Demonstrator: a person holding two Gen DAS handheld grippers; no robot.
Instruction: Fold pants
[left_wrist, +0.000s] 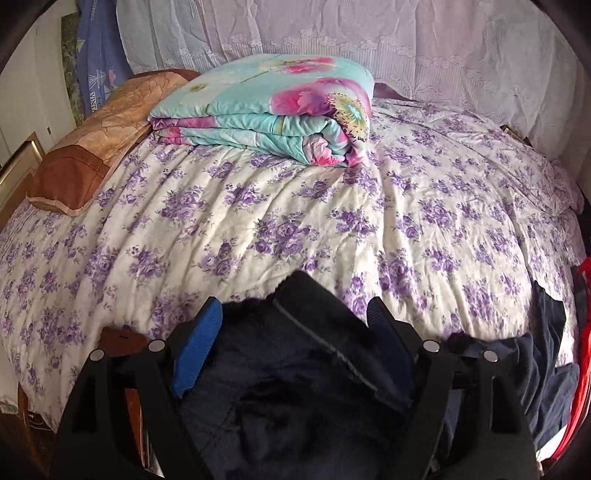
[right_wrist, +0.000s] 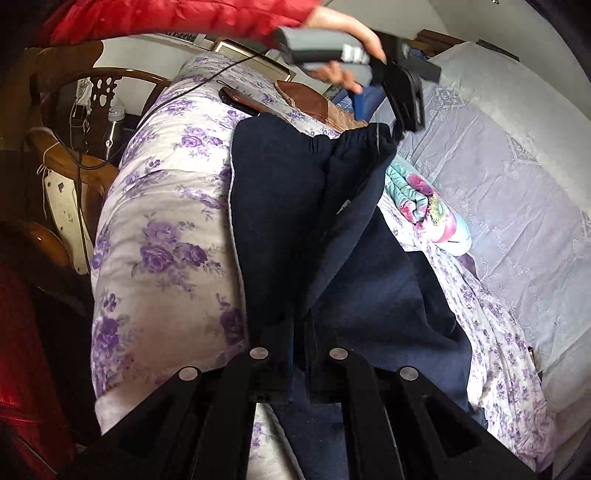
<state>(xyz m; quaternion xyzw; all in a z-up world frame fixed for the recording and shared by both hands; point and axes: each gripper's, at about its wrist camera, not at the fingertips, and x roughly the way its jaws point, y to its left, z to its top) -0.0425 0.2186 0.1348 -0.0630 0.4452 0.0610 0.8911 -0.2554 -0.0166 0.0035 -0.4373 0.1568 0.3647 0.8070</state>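
Note:
The dark navy pants (right_wrist: 295, 192) hang stretched between my two grippers above the bed. In the left wrist view the pants' waistband (left_wrist: 295, 332) bunches between the blue pads (left_wrist: 199, 350) of my left gripper (left_wrist: 295, 325), which stands wide around the cloth. In the right wrist view my right gripper (right_wrist: 301, 328) is shut on the pants' lower edge, its fingers close together on the fabric. The left gripper (right_wrist: 400, 110) shows at the top of that view, held by a hand, at the elastic waistband (right_wrist: 354, 138).
The bed has a white quilt with purple flowers (left_wrist: 258, 221). A folded turquoise and pink blanket (left_wrist: 273, 110) and a brown pillow (left_wrist: 92, 147) lie at its far side. A phone (right_wrist: 240, 101) lies near the bed's edge. Wooden furniture (right_wrist: 66, 162) stands beside the bed.

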